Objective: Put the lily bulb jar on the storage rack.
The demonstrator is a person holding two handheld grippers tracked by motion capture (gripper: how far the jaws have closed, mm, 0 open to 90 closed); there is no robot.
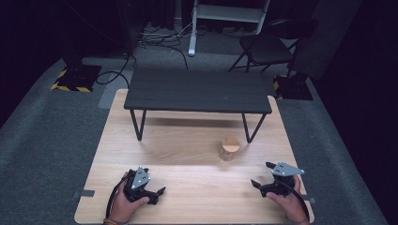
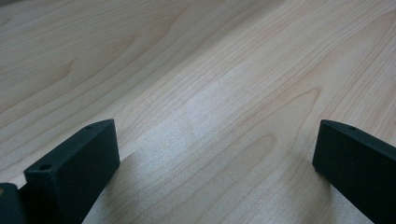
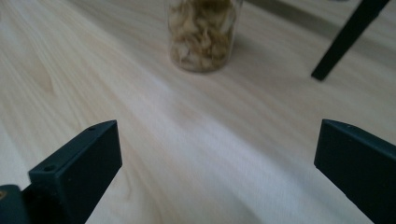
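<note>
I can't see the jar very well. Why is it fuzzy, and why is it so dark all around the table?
In the right gripper view the jar looks soft and slightly blurred, and its top is cut off by the frame. In the high view a light falls on the wooden table, while the floor and room behind stay dim; the small dark shelf casts a shadow beneath it.

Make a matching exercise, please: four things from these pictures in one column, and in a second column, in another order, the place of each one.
Things:
1. jar
2. small black table
3. left gripper
4. right gripper

Places:
a. near the front left corner of the wooden board
b. at the far end of the wooden board, on thin legs
c. near the front right corner of the wooden board
d. on the wooden board, just in front of the black table's right legs

Pairs: 1-d, 2-b, 3-a, 4-c
</note>
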